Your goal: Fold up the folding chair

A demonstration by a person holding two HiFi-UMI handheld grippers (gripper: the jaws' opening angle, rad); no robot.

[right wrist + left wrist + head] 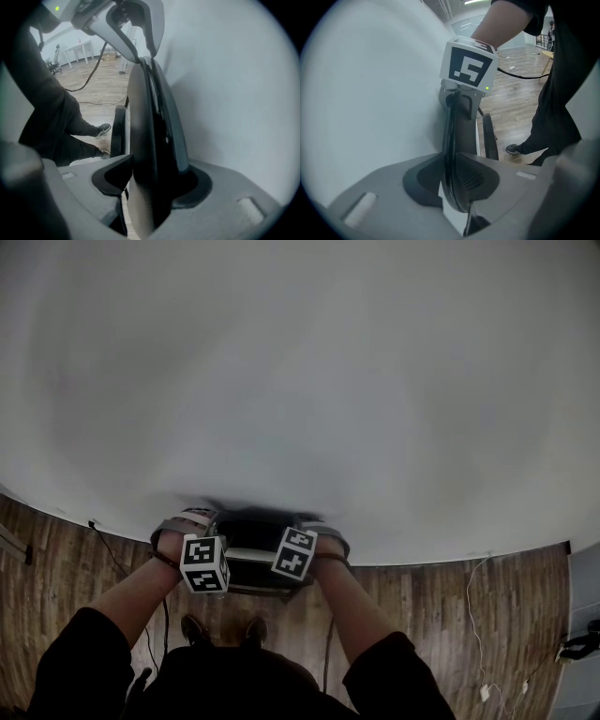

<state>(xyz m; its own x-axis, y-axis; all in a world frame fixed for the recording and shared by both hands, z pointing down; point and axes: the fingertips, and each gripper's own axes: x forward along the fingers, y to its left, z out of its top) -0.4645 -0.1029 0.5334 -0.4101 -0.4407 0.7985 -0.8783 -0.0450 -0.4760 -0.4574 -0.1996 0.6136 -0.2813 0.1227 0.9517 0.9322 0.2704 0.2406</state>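
My left gripper has its jaws closed partway on the thin top edge of the chair, touching it on both sides with no gap I can see. My right gripper is the same, jaws about half apart and clamped on a thicker part of that edge. The edge runs straight from one gripper to the other, across in front of me and parallel to the wall. Both point steeply down onto it. The chair hangs below them, flat and upright, just beside the wall, over the floor. A second dark slat sits slightly off the main panel on my side, so I judge it nearly folded. Neither hand is nearer: each grips one end.
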